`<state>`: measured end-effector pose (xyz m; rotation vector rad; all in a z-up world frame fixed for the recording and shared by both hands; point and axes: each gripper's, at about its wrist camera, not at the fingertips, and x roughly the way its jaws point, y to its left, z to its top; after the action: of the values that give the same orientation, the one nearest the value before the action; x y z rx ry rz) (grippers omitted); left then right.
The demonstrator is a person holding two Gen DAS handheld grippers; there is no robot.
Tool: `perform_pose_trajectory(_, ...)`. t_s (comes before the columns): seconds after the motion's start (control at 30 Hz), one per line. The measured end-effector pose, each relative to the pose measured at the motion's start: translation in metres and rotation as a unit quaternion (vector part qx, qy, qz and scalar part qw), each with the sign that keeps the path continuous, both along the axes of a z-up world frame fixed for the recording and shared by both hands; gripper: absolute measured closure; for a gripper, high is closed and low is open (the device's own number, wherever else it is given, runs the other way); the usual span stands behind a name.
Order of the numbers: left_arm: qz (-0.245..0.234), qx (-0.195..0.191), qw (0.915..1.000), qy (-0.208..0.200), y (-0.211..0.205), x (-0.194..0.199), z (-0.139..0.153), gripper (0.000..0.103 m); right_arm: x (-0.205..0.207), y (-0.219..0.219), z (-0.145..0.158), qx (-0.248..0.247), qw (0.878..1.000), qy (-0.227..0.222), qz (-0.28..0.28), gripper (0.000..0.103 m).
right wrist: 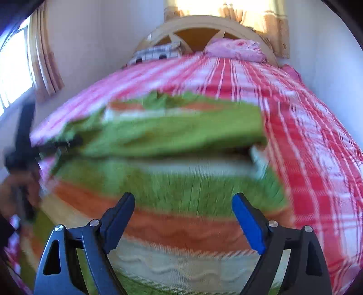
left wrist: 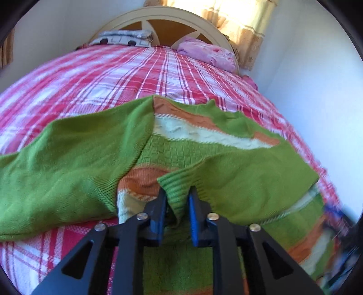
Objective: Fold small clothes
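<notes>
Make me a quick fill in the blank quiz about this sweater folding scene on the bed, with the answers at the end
1. The sweater is mostly ____ with orange and cream stripes.
2. The left gripper has the sweater's ribbed ____ between its fingers.
3. The right gripper has its jaws ____ and holds nothing.
4. The bedspread has a red and white ____ pattern.

Answers: green; cuff; open; plaid

I see open plaid bed (left wrist: pixel 95 74) beyond the sweater (left wrist: pixel 74 145), free to cross. Pillows (left wrist: pixel 204 52) and headboard (left wrist: pixel 158 15) block the far end; a wall (left wrist: pixel 306 90) hems the right.
</notes>
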<state>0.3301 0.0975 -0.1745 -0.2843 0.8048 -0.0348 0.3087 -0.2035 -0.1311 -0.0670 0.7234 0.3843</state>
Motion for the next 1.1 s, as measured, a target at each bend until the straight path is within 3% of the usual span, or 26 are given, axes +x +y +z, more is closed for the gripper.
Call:
perform_pose_trajectory(0.07, -0.002, 0.004, 1.0000, 0.003, -0.002, 0.000, -0.003, 0.082, 0.014, 0.002, 0.020, -0.011, 1.000, -0.022, -0.003, 0.015)
perform_pose_trajectory(0.13, 0.002, 0.007, 1.0000, 0.005, -0.003, 0.002, -0.005, 0.082, 0.041, 0.004, 0.028, 0.001, 1.000, -0.004, 0.016, 0.014)
perform_pose_trajectory(0.23, 0.002, 0.017, 0.9999, 0.000, -0.005, 0.000, -0.005, 0.082, 0.086, -0.001, 0.009, 0.011, 0.998, 0.059, 0.003, 0.014)
perform_pose_trajectory(0.33, 0.004, 0.001, 1.0000, -0.003, 0.000, -0.002, -0.007, 0.077, 0.111, -0.014, -0.031, 0.026, 0.989, 0.147, -0.019, 0.014)
perform_pose_trajectory(0.4, 0.004, -0.014, 0.9999, -0.004, 0.004, -0.003, -0.009, 0.076, 0.099, -0.017, -0.035, 0.027, 0.993, 0.116, -0.011, 0.014)
perform_pose_trajectory(0.47, 0.002, -0.027, 0.9996, -0.005, 0.006, -0.003, -0.011, 0.073, 0.088, -0.006, -0.031, -0.011, 0.994, 0.107, -0.014, 0.014)
perform_pose_trajectory(0.67, -0.010, -0.018, 0.9997, -0.014, -0.001, -0.005, -0.008, 0.054, 0.065, 0.052, -0.004, -0.044, 0.996, 0.066, 0.030, 0.014)
perform_pose_trajectory(0.73, -0.004, -0.022, 0.9995, -0.024, 0.002, -0.012, -0.003, 0.048, 0.064, 0.076, -0.016, -0.083, 0.993, 0.077, 0.039, 0.014)
perform_pose_trajectory(0.8, 0.004, -0.035, 0.9989, -0.030, 0.009, -0.021, 0.001, 0.040, 0.068, 0.087, -0.039, -0.102, 0.986, 0.126, 0.036, 0.014)
perform_pose_trajectory(0.87, 0.008, -0.045, 0.9982, -0.039, 0.020, -0.035, 0.007, 0.040, 0.063, 0.087, -0.037, -0.098, 0.988, 0.117, 0.027, 0.014)
perform_pose_trajectory(0.97, 0.024, -0.017, 0.9978, -0.059, 0.039, -0.057, 0.018, 0.026, 0.058, 0.092, -0.022, -0.092, 0.990, 0.105, 0.025, 0.014)
perform_pose_trajectory(1.1, 0.056, 0.025, 0.9962, -0.062, 0.069, -0.077, 0.027, 0.025, 0.056, 0.127, -0.011, -0.079, 0.992, 0.075, 0.064, 0.014)
